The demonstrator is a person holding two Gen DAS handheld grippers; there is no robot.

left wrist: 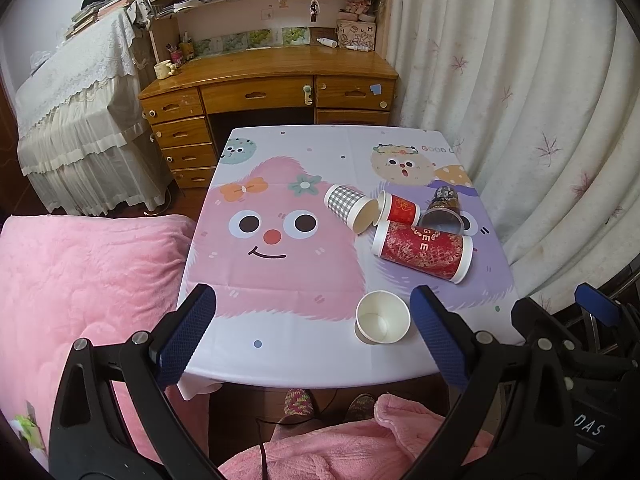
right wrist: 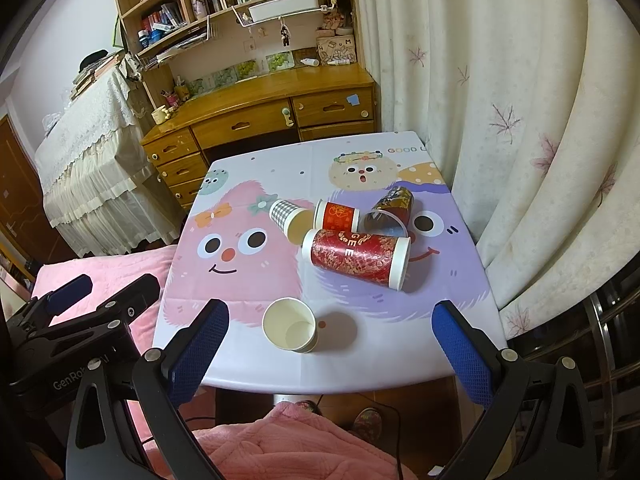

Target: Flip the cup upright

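Clearly both claws are held back at the near edge of the surface (left wrist: 280, 356), and neither one touches anything. The left claw (left wrist: 312, 328) is spread wide with nothing between its pads; the right claw (right wrist: 330, 338) is likewise spread and empty.

One plain white cup (left wrist: 383, 317) stands upright near the front edge, its mouth facing up. Beyond it, toward the right side of the cartoon cloth, four cups lie tipped in a tight cluster: a big red cup (left wrist: 422, 249) on its side nearest the front, a checked cup (left wrist: 352, 208) with its open mouth turned toward the near edge, a small red cup (left wrist: 400, 208) just behind the big one, and a dark cup (left wrist: 442, 210) at the back. The big red cup appears to touch or nearly touch the small red and the dark one; I cannot tell which.

My reading is that one cup is done and the step in hand is picking the next one to right. The big red cup looks the most reachable. The next move calls for the right claw to advance over the white cup without knocking it, close across the red cup's wall, lift it free of its neighbours, turn it mouth-up, and set it down in open space.
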